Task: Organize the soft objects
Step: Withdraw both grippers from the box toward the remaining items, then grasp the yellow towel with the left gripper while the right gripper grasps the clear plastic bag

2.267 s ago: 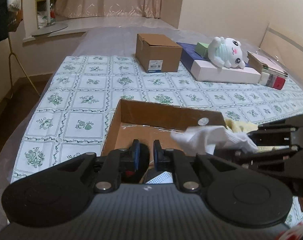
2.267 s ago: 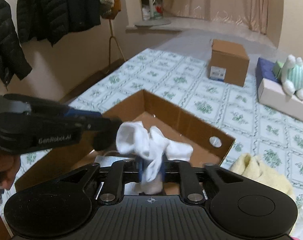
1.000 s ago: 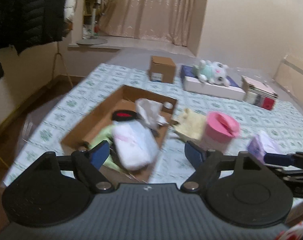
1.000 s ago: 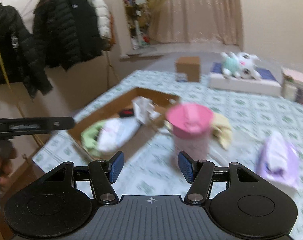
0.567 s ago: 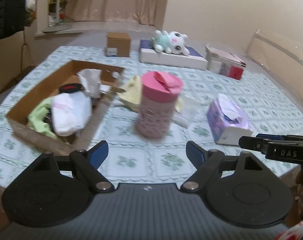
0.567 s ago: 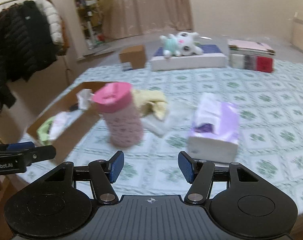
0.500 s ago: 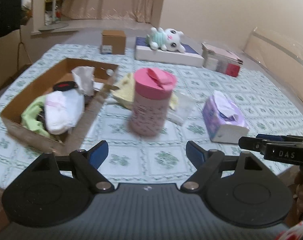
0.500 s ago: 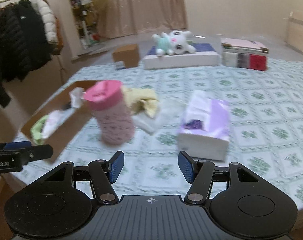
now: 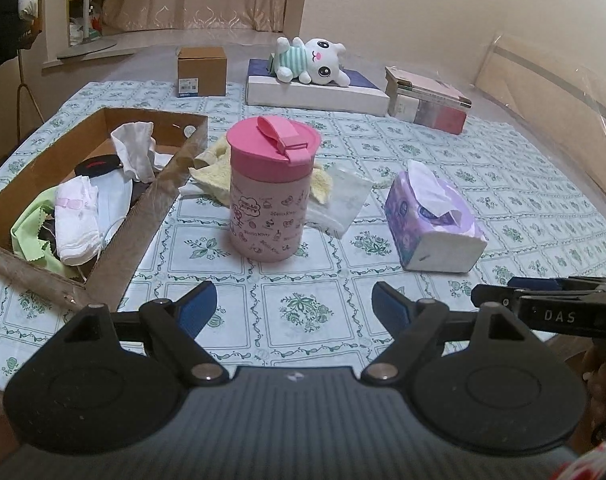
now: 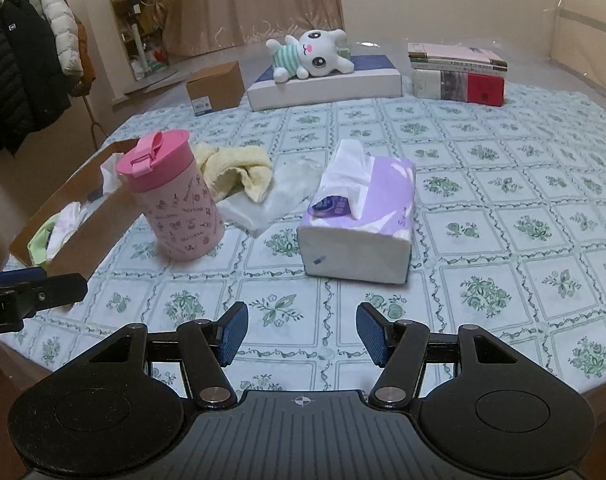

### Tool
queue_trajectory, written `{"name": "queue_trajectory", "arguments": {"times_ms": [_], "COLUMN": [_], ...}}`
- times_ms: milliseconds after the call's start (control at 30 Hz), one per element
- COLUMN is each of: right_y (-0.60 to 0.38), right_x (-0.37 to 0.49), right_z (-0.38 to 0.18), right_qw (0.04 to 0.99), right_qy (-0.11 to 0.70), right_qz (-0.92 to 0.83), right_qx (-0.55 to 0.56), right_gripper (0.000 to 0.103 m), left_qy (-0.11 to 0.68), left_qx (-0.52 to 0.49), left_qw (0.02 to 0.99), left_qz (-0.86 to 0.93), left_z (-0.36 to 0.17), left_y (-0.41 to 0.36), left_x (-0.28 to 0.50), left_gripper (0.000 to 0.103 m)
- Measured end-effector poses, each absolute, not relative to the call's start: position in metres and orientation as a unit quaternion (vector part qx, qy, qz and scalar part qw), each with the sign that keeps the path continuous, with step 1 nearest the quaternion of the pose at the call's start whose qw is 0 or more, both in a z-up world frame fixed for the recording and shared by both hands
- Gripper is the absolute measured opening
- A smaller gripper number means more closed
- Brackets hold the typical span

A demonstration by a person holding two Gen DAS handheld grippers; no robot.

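Observation:
A shallow cardboard box (image 9: 115, 254) (image 10: 87, 232) lies at the left, holding white socks (image 9: 137, 152), a white cloth (image 9: 77, 220) and a green cloth (image 9: 29, 232). A yellow towel (image 9: 215, 174) (image 10: 239, 168) and a clear plastic bag (image 9: 343, 200) (image 10: 283, 196) lie behind a pink cup (image 9: 269, 188) (image 10: 171, 196). A purple tissue pack (image 9: 433, 220) (image 10: 363, 216) sits to the right. My left gripper (image 9: 293, 306) is open and empty, near the table's front edge. My right gripper (image 10: 301, 334) is also open and empty, short of the tissue pack.
At the back stand a small brown carton (image 9: 202, 66), a white plush toy (image 9: 315, 60) on a flat white box (image 9: 315, 94), and stacked books (image 9: 427, 100). Coats (image 10: 19, 68) hang at the left. The patterned cloth (image 9: 303, 312) covers the table.
Both grippers pulled back from the cardboard box, where the right one let go of a white sock, and swung right toward the front edge. Both now stand open.

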State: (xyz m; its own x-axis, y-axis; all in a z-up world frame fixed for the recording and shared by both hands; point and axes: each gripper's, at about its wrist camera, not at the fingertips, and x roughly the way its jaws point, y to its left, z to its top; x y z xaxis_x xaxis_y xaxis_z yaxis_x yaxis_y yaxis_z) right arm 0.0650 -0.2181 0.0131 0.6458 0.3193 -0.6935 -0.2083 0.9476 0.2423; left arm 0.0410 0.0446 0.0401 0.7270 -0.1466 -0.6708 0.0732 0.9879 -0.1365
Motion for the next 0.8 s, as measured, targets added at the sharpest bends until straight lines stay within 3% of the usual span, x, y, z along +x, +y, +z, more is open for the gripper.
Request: {"name": "queue_trajectory", "arguments": {"times_ms": [500,800], "right_y": [-0.223,-0.227], "right_x": [0.083,0.131], "right_z": [0.015,0.045], "right_qw": [0.905,0.912], "right_qy": [0.39,0.351], "right_qz": [0.153,0.208], "right_qx": [0.075,0.032], "right_gripper": [0.06,0.06], "left_qy": [0.377,0.354], "left_qx": [-0.053,-0.004], "left_qw": [0.92,0.927], "left_qz": [-0.094,-0.122], "left_z": [0.039,0.083], "left_y": [0.06,0.119], "left_x": [0.069,0.113], "left_gripper": [0.082,0.082]}}
